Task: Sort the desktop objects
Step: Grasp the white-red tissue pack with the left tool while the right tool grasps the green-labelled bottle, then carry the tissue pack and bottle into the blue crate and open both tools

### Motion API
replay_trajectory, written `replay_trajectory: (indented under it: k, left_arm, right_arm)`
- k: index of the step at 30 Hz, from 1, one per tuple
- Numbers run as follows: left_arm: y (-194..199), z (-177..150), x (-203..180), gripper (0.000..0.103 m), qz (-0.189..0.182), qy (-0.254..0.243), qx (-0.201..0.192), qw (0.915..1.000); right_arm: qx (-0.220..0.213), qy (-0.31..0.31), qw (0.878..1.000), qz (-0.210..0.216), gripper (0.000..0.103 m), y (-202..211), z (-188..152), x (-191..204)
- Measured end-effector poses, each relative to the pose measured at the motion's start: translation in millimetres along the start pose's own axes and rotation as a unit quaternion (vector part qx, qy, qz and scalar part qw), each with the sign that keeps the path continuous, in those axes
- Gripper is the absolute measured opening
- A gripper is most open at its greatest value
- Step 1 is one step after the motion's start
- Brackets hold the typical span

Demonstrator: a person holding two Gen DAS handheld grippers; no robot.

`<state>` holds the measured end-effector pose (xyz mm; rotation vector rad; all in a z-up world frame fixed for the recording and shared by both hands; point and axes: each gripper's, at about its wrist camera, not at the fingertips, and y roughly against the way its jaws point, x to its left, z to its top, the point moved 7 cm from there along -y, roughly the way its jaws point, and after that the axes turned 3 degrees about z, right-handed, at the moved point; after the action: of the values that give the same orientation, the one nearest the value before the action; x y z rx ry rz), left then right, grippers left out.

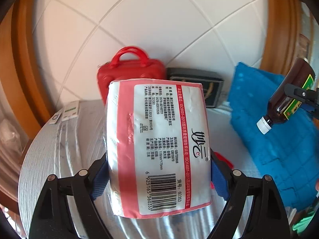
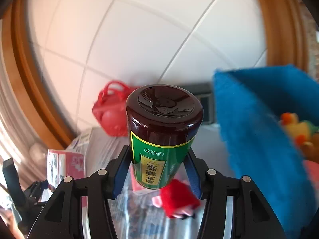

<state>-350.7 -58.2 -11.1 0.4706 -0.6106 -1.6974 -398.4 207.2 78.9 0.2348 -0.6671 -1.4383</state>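
My left gripper [image 1: 159, 171] is shut on a pink and white tissue pack [image 1: 157, 147], held above the grey desktop [image 1: 59, 149]; the pack also shows at the left of the right wrist view [image 2: 63, 165]. My right gripper [image 2: 157, 169] is shut on a brown syrup bottle [image 2: 161, 131] with a green label, bottom end pointing away from the camera. In the left wrist view the bottle [image 1: 289, 95] hangs tilted, white cap down, over a blue fabric bin [image 1: 269, 123].
A red handbag-shaped case [image 1: 129, 69] and a dark box [image 1: 199, 85] stand at the back against the white tiled wall. The blue bin [image 2: 259, 129] holds a yellow plush toy [image 2: 297, 129]. A red cloth item [image 2: 177, 199] lies on the desktop. White cards [image 1: 65, 112] lie at left.
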Motion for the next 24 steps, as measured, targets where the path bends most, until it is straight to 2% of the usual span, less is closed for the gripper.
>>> replay_trajectory:
  k: [8, 13, 16, 20, 24]
  left_arm:
    - [54, 19, -108, 0.086, -0.074, -0.054, -0.046, 0.9948]
    - [88, 37, -195, 0.086, -0.13, -0.085, -0.082, 0.9844]
    - [103, 43, -253, 0.086, -0.158, -0.107, -0.094, 0.9771]
    - [120, 38, -335, 0.086, -0.195, -0.131, -0.088, 0.968]
    - [124, 33, -396, 0.086, -0.204, -0.149, -0.077, 0.9646]
  right_arm:
    - [-0.106, -0.022, 0.993, -0.039, 0.053, 136, 16, -53]
    - [-0.158, -0.035, 0.981, -0.111, 0.053, 212, 20, -113]
    - [-0.168, -0.049, 0.974, -0.142, 0.053, 246, 15, -153]
    - [-0.168, -0.059, 0.969, -0.173, 0.053, 280, 5, -203]
    - [-0.161, -0.061, 0.967, -0.186, 0.052, 302, -2, -242]
